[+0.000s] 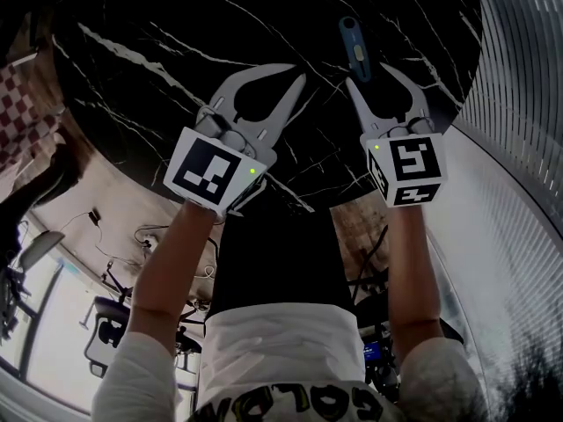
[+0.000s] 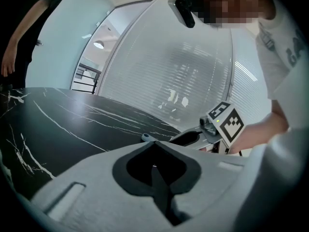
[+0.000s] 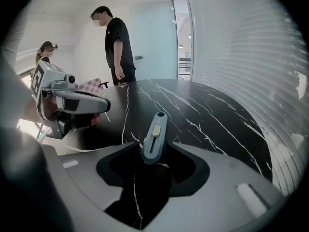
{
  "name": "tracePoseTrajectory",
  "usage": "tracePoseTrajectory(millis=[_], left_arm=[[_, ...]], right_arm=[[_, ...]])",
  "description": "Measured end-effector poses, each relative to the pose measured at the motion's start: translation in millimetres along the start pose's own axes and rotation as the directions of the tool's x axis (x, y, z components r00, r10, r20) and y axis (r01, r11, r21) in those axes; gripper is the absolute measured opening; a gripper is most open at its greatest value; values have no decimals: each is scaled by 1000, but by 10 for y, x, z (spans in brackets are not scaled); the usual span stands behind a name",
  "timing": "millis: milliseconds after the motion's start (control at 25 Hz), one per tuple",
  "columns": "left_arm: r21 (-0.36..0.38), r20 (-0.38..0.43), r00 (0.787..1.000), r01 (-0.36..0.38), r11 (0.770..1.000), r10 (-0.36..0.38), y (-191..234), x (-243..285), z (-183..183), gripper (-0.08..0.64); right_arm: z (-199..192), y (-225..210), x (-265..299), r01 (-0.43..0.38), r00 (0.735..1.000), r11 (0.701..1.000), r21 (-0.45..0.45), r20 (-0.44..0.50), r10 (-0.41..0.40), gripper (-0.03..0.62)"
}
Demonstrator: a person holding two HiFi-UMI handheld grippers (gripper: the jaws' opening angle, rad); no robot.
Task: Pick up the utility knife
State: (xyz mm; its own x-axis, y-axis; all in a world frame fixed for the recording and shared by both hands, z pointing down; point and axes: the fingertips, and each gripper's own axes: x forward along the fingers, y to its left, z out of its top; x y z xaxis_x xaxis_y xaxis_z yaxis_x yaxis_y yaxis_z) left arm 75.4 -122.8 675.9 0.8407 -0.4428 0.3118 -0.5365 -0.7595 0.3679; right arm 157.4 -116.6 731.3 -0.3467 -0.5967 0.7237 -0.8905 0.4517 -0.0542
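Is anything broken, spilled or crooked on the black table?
Nothing stands out. The utility knife lies flat on the black table, with no spill. Its near end sits between the open fingers of the right gripper, not squeezed. The white lines are only the stone's pattern.
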Motion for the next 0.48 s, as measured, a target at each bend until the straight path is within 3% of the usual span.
tracePoseTrajectory(millis=[480], left_arm=[[10,-2,1000,-22,1000,22,-19,-99,32,3]], right_arm=[[10,53,-17,-29,1000,999,-15,2,29,132]])
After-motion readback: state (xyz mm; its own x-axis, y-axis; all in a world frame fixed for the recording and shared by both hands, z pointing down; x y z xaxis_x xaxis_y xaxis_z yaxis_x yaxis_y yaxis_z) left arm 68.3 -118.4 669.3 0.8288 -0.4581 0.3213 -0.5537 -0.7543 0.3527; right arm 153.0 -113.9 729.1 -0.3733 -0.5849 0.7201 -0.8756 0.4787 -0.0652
